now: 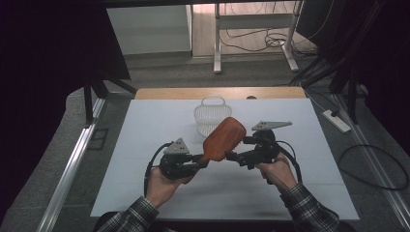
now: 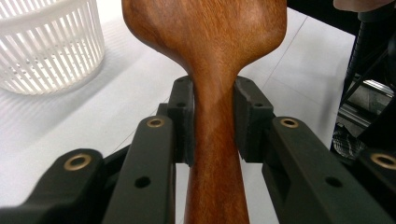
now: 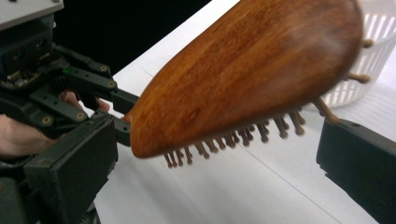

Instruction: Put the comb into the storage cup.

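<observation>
A brown wooden hairbrush (image 1: pixel 223 138) is held above the white table sheet (image 1: pixel 145 145), head tilted up toward the far right. My left gripper (image 1: pixel 203 162) is shut on its handle; in the left gripper view both pads (image 2: pixel 184 121) press the narrow neck of the hairbrush (image 2: pixel 210 37). My right gripper (image 1: pixel 232 155) stands open just right of the handle. In the right gripper view its jaws (image 3: pixel 215 163) sit wide apart below the brush head (image 3: pixel 252 70), whose bristles point down between them. The left gripper (image 3: pixel 123 116) shows there too, at the left.
A white slatted plastic basket (image 1: pixel 212 116) stands on the table just behind the brush, and appears as the basket (image 2: pixel 46 46) at upper left and the basket (image 3: pixel 373 42) at upper right. A power strip (image 1: pixel 336 121) and cables lie on the floor at right.
</observation>
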Tool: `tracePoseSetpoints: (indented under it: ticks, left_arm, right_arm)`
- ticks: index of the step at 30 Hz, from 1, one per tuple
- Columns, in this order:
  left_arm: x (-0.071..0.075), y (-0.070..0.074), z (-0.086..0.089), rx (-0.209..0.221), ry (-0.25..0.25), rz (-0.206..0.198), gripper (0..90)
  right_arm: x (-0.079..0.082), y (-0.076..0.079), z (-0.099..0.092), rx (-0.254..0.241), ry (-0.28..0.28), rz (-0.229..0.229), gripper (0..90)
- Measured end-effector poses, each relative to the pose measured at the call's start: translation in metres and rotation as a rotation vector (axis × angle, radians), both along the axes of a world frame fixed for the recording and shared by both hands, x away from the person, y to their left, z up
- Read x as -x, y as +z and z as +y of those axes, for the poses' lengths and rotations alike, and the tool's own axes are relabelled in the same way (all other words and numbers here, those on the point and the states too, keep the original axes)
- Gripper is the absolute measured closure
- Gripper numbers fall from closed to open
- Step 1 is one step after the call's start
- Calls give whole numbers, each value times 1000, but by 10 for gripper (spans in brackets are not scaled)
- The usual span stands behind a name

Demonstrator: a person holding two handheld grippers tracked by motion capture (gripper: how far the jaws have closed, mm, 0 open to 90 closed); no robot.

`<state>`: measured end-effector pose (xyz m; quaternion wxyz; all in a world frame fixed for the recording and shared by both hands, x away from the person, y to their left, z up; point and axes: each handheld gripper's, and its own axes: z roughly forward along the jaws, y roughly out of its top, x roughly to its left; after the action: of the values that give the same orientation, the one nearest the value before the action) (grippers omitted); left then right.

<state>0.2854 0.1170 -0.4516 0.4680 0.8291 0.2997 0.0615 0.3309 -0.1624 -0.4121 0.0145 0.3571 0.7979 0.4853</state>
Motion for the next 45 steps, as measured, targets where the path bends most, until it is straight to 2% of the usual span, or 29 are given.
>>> tracePoseSetpoints:
  ticks: [10, 14, 23, 29, 34, 39, 43, 45]
  left_arm:
    - [1, 1, 0, 12, 5, -7, 712]
    - [2, 1, 0, 16, 7, -11, 712]
    - [2, 2, 0, 18, 9, -19, 712]
    - [3, 1, -1, 14, 12, -22, 711]
    - [2, 0, 0, 16, 12, -21, 712]
    - [2, -2, -4, -13, 4, -28, 712]
    - [1, -5, -7, -32, -9, -22, 712]
    - [0, -6, -7, -34, -14, -17, 712]
  right_arm:
    - [-12, -1, 15, -1, -24, 42, 0]
    - [-16, -3, 17, -43, -29, 68, 0]
    - [-22, -7, 26, -70, -34, 103, 9]
    - [-23, -8, 27, -108, -20, 109, 174]
    - [-24, -8, 23, -169, -23, 151, 277]
    - [-26, -9, 16, -253, -13, 206, 401]
    - [-28, -9, 12, -302, -2, 242, 472]
    - [-26, -8, 13, -296, -7, 237, 482]
